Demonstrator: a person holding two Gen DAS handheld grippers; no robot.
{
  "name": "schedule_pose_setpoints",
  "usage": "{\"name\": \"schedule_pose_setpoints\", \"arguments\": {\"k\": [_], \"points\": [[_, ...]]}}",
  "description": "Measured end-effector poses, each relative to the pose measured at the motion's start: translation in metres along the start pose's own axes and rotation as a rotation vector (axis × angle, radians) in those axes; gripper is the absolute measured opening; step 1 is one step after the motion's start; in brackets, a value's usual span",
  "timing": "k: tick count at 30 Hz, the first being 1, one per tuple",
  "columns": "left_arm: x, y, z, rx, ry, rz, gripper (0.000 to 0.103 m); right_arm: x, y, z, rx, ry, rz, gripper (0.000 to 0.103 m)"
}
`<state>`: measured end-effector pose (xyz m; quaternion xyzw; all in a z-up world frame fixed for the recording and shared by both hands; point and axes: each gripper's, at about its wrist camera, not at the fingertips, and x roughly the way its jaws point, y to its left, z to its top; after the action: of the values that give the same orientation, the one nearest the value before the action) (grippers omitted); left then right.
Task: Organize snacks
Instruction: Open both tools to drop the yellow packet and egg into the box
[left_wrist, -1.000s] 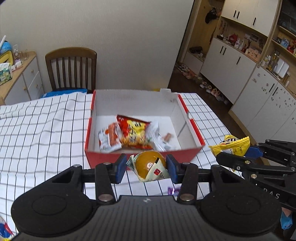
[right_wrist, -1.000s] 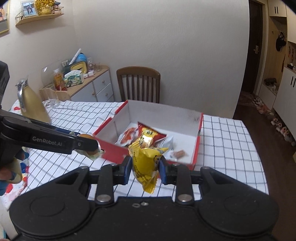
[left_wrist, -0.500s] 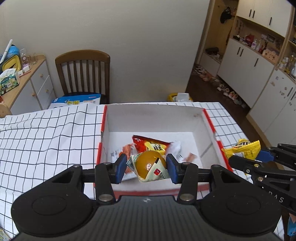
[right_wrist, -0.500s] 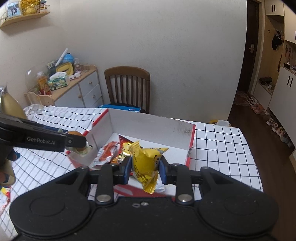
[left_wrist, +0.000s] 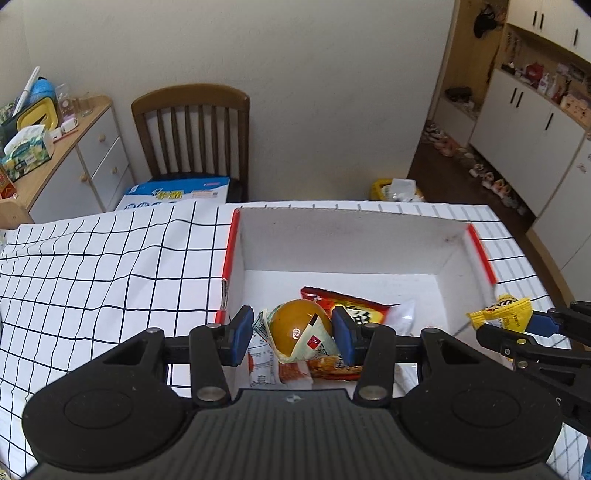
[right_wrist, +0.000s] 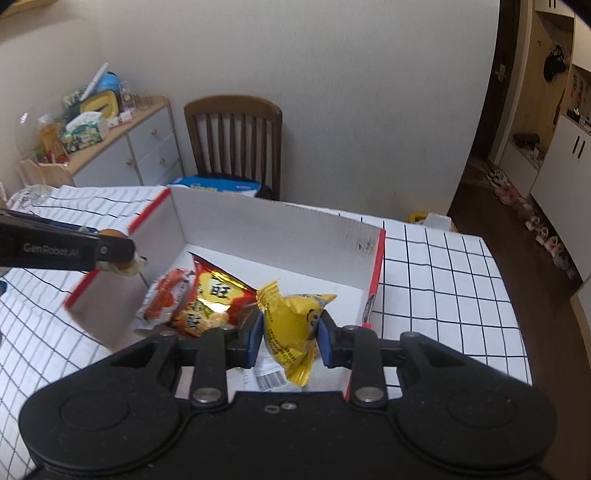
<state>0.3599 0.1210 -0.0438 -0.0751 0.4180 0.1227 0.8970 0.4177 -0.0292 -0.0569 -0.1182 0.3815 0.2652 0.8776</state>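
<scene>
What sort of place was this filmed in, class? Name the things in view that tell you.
Most likely a home dining area beside an entryway: a table under a checked tablecloth, a wooden chair against the wall, a drawer cabinet cluttered with household items, and shoes lined up along white cupboards.

Box (left_wrist: 343, 236) sits on the desk (left_wrist: 92, 266), toward its far edge. Chip bag (right_wrist: 210, 295) and small packet (right_wrist: 164, 299) lie inside the box at its left side, packet left of bag. Chair (left_wrist: 192, 136) stands behind the desk, a flat pack (left_wrist: 173, 192) on its seat. Cabinet (left_wrist: 74, 151) left of the chair.
</scene>
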Motion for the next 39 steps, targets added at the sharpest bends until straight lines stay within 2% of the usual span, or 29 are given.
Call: {"name": "schedule_pose_setpoints", "arguments": {"k": [10, 20, 29, 34, 39], "points": [[0.036, -0.004, 0.002, 0.043, 0.032, 0.069, 0.046, 0.046, -0.001, 0.003, 0.022, 0.116, -0.021, 0.029], [0.059, -0.009, -0.001, 0.08, 0.067, 0.095, 0.046, 0.071, 0.004, 0.004, -0.025, 0.165, -0.062, 0.029], [0.067, -0.015, -0.008, 0.124, 0.093, 0.097, 0.046, 0.08, 0.008, 0.004, -0.053, 0.179, -0.073, 0.032], [0.07, -0.015, -0.012, 0.111, 0.124, 0.087, 0.046, 0.081, 0.011, 0.004, -0.058, 0.183, -0.071, 0.033], [0.07, -0.012, -0.016, 0.089, 0.152, 0.058, 0.047, 0.075, 0.011, 0.004, -0.054, 0.159, -0.068, 0.045]]}}
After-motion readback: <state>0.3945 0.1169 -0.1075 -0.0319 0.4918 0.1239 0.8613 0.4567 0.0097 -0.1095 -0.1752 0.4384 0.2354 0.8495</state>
